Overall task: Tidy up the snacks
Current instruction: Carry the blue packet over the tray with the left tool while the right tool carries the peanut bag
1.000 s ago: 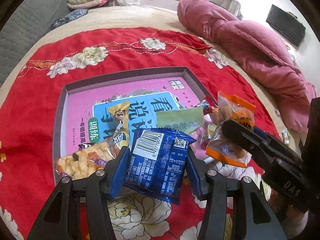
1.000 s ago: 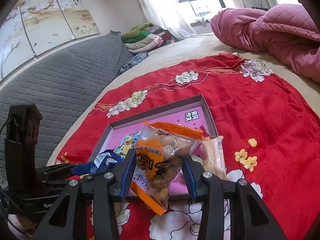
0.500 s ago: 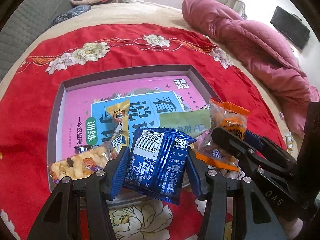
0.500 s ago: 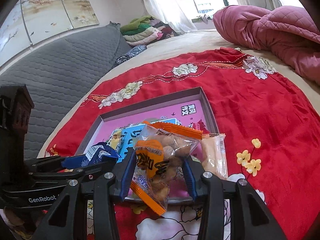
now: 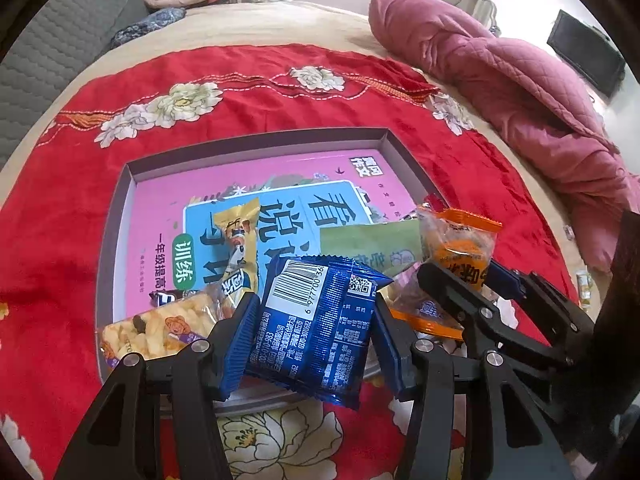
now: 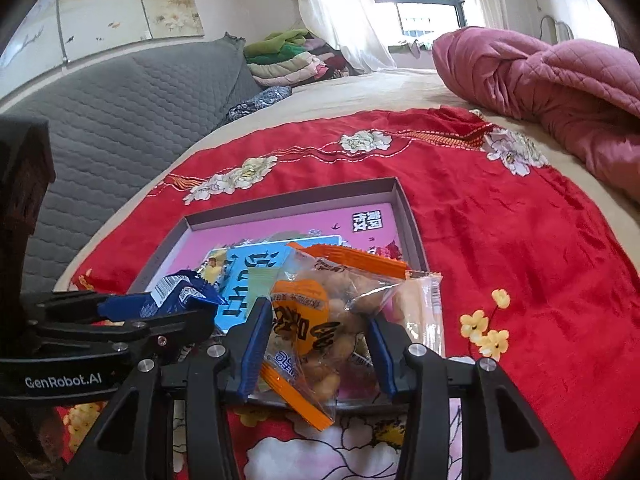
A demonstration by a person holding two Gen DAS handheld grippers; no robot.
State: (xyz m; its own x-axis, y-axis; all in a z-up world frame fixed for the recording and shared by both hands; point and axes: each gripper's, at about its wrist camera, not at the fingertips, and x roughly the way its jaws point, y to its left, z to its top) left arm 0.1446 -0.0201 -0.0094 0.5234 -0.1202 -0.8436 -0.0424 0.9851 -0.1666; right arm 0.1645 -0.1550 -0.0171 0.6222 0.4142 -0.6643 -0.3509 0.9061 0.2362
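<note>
Grey shallow cardboard tray (image 5: 120, 216) before you holds crinkly wrapped snacks; your left gripper (image 5: 312, 344) clamps the blue foil packet (image 5: 316, 320), and your right gripper (image 6: 316, 344), jaws just easing wider, has the orange-edged clear peanut bag (image 6: 320, 320) between its pads.

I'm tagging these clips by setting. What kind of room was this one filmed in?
Most likely a bedroom in a home. The snacks are being sorted on a bed: a red floral spread lies on it, a pink quilt is bundled at the far side, and folded clothes are stacked by a curtained window.

tray (image 5: 120, 216) on cloth (image 5: 60, 208) | book (image 5: 160, 216) in tray | quilt (image 5: 520, 92) behind
</note>
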